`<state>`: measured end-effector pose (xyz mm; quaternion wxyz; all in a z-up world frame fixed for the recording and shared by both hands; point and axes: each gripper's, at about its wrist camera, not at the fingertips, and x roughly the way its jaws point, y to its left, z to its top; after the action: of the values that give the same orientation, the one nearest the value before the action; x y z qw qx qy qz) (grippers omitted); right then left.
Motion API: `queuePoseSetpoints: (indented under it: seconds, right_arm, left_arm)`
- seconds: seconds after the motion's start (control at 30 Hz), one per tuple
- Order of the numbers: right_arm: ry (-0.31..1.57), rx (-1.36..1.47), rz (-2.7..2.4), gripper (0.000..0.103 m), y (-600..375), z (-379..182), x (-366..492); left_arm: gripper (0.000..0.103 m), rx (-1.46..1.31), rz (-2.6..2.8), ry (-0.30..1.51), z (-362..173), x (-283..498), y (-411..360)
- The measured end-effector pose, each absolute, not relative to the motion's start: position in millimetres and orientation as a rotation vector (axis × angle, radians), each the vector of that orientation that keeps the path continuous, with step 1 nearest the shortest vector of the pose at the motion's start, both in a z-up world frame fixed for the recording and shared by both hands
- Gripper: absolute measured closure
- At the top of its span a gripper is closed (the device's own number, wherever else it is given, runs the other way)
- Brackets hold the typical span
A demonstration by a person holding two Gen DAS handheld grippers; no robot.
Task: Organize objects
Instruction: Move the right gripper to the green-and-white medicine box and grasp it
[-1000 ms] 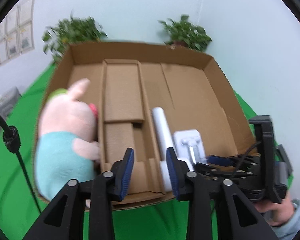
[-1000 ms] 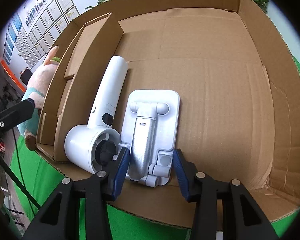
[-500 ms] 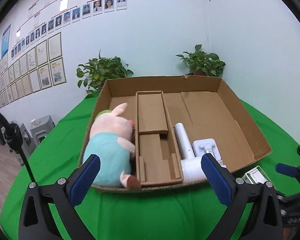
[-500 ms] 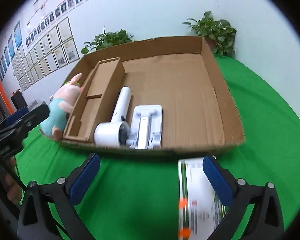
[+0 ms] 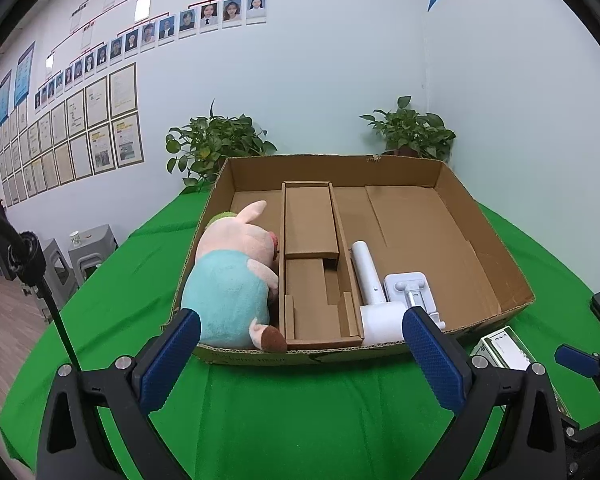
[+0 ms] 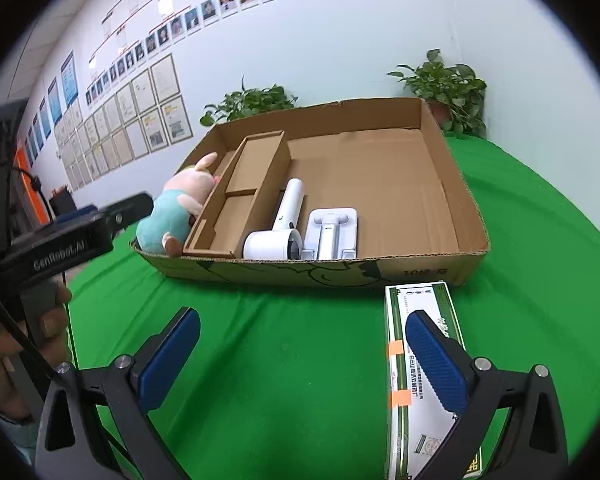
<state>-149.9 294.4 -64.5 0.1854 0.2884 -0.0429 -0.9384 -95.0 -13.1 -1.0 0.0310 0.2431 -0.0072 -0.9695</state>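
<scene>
A shallow cardboard box (image 5: 496,232) (image 6: 436,140) sits on the green table. In it lie a plush pig (image 5: 232,280) (image 6: 176,208) at the left, a cardboard insert (image 5: 312,264) (image 6: 244,184), a white hair dryer (image 5: 370,292) (image 6: 284,220) and a white folding stand (image 5: 408,286) (image 6: 330,232). A green-and-white carton (image 6: 420,360) (image 5: 504,348) lies on the cloth in front of the box. My left gripper (image 5: 300,356) is open and empty, in front of the box. My right gripper (image 6: 300,356) is open and empty, its right finger over the carton.
The green tablecloth (image 6: 280,340) spreads around the box. Two potted plants (image 5: 212,144) (image 5: 412,132) stand behind it by the wall. Grey stools (image 5: 88,248) stand off the table's left. The left gripper body (image 6: 60,240) shows in the right wrist view.
Both grippers have pulled back out of the box and opened wide. The stand and the hair dryer stay in the box. The carton has come into view.
</scene>
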Motion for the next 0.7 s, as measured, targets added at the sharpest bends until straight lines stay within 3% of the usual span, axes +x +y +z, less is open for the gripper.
queuePoseSetpoints:
  seconds: [0.63,0.7]
  right_arm:
    - [-0.057,0.752,-2.680,0.001,288.8,-67.2,-141.0]
    - [-0.032,0.761,-2.695,0.016,290.0,-68.2,-142.6]
  left_arm:
    - [0.001,0.790,-3.008,0.006,-10.3,-108.8,-4.1]
    - [0.001,0.775,-3.013,0.006,-9.6,-108.6,-4.5]
